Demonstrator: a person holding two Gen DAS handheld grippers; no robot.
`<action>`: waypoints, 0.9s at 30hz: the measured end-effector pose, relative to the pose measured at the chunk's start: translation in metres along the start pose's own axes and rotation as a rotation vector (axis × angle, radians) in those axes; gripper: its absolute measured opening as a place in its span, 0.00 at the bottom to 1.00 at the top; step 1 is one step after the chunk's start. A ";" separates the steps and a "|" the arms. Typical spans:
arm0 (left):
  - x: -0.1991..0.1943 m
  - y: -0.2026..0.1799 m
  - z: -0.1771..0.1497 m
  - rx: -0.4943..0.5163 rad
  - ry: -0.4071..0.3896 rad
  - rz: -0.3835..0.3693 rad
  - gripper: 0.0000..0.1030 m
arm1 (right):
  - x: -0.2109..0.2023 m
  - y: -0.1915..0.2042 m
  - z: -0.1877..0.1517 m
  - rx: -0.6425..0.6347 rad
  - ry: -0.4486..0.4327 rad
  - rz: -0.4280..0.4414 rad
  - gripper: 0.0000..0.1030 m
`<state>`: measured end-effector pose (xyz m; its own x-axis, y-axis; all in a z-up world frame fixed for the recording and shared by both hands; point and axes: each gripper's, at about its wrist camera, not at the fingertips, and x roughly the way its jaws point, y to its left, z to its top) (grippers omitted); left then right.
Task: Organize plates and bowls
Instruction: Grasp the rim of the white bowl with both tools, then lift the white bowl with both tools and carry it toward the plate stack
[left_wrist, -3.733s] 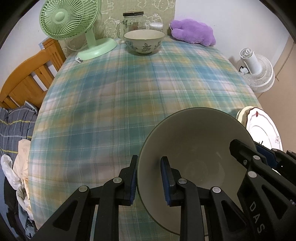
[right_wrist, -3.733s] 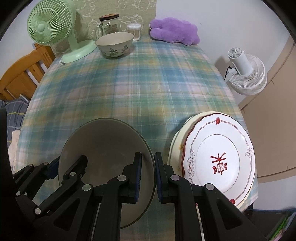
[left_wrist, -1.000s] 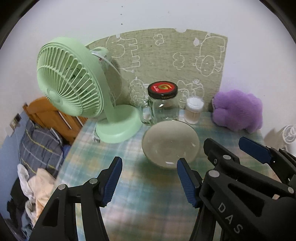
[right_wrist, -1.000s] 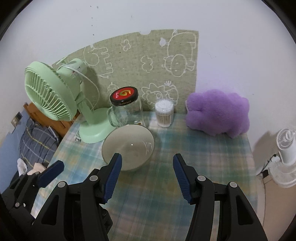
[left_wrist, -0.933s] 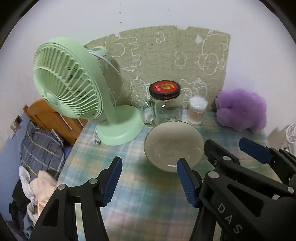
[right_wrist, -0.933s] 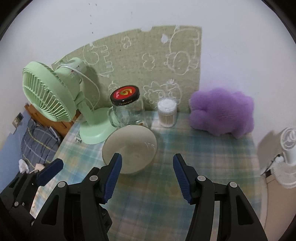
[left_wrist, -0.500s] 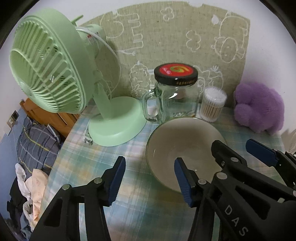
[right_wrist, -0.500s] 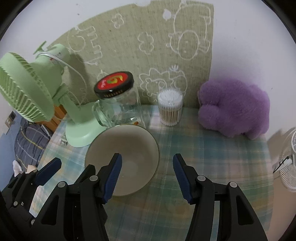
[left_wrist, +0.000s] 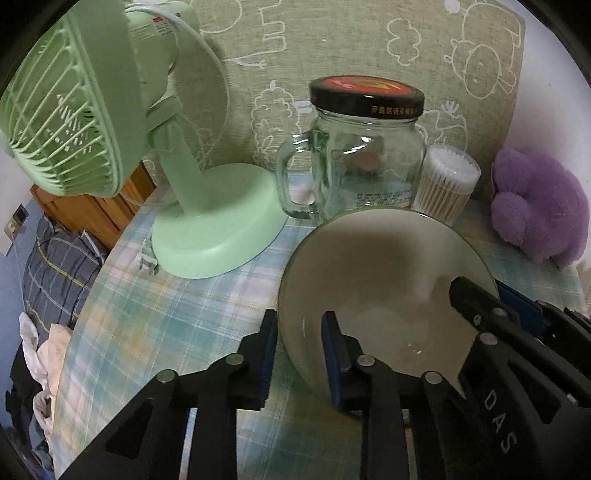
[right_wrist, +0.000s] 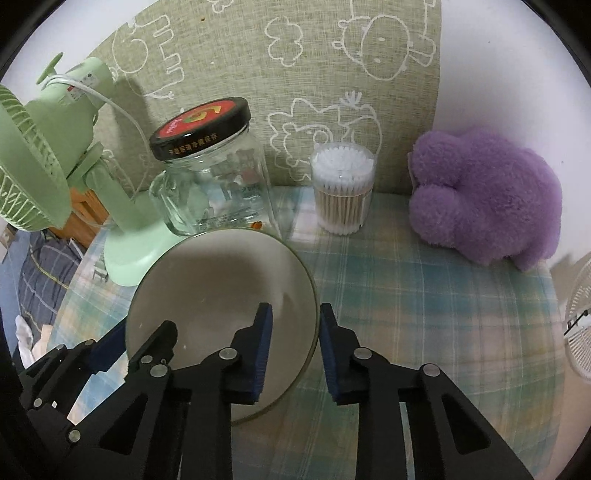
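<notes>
Fan (left_wrist: 74, 110) in pale green fills my far left, its round base on the plaid tablecloth (left_wrist: 166, 306). Next comes the glass jar (left_wrist: 362, 162) with its black lid, then a tub of cotton swabs (left_wrist: 447, 184), then a purple plush toy (right_wrist: 484, 199) against the wall.

The bowl (left_wrist: 384, 280) sits just in front of the jar, upright on the cloth. My left gripper (left_wrist: 297, 354) has just been closing and now pinches the bowl's left rim, one pad outside the wall and one inside. My right gripper (right_wrist: 293, 345) has just been closing too, and it clamps the opposite rim the same way, its inner pad in the bowl. At the far right edge I see part of a white fan (right_wrist: 578, 328).
</notes>
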<state>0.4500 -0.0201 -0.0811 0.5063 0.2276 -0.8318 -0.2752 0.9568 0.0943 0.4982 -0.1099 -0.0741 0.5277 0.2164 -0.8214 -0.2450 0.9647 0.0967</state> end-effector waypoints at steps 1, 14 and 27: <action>0.001 -0.001 0.001 0.003 0.002 0.004 0.19 | 0.001 -0.001 0.001 0.001 -0.002 -0.002 0.19; 0.003 -0.004 0.005 0.053 0.002 0.047 0.15 | 0.007 -0.004 0.006 0.015 0.003 -0.004 0.13; -0.030 -0.018 -0.001 0.106 -0.013 0.021 0.15 | -0.024 -0.017 -0.004 0.051 0.007 -0.028 0.13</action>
<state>0.4390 -0.0448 -0.0580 0.5126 0.2491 -0.8217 -0.1977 0.9655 0.1693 0.4871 -0.1324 -0.0585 0.5275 0.1885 -0.8284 -0.1882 0.9768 0.1024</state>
